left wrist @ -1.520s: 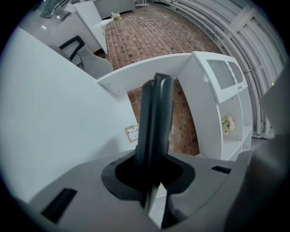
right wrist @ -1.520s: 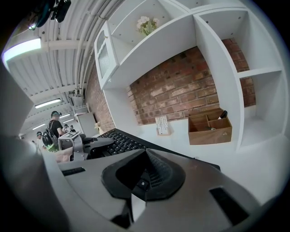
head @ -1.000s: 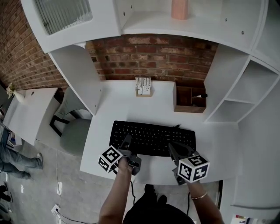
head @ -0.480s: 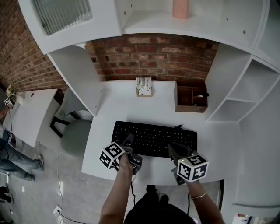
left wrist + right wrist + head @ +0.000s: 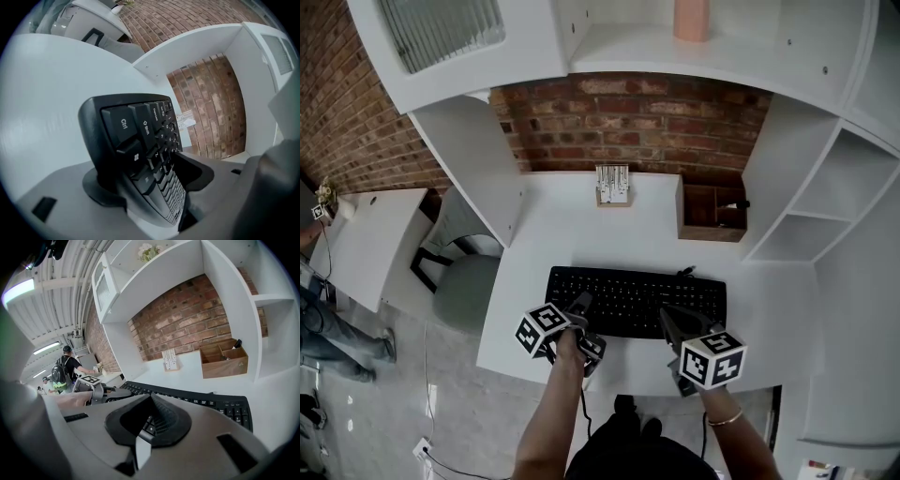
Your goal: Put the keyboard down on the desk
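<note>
A black keyboard (image 5: pixel 637 300) lies flat on the white desk (image 5: pixel 581 234), near its front edge. My left gripper (image 5: pixel 579 306) is at the keyboard's front left corner. In the left gripper view the Ctrl and Shift corner of the keyboard (image 5: pixel 140 136) sits between the jaws of that gripper (image 5: pixel 147 180), which are opening and no longer clamp it. My right gripper (image 5: pixel 670 323) is at the front edge further right. In the right gripper view its jaws (image 5: pixel 147 427) are closed over the front rows of the keyboard (image 5: pixel 211 401).
A wooden organiser box (image 5: pixel 712 211) and a small card holder (image 5: pixel 611 186) stand at the back by the brick wall. White shelf uprights flank the desk. A grey chair (image 5: pixel 464 291) stands at the left. A person (image 5: pixel 65 371) stands far to the left.
The left gripper's jaws have spread apart at the keyboard's corner. The keyboard stays flat on the desk and the right gripper has hardly moved.
</note>
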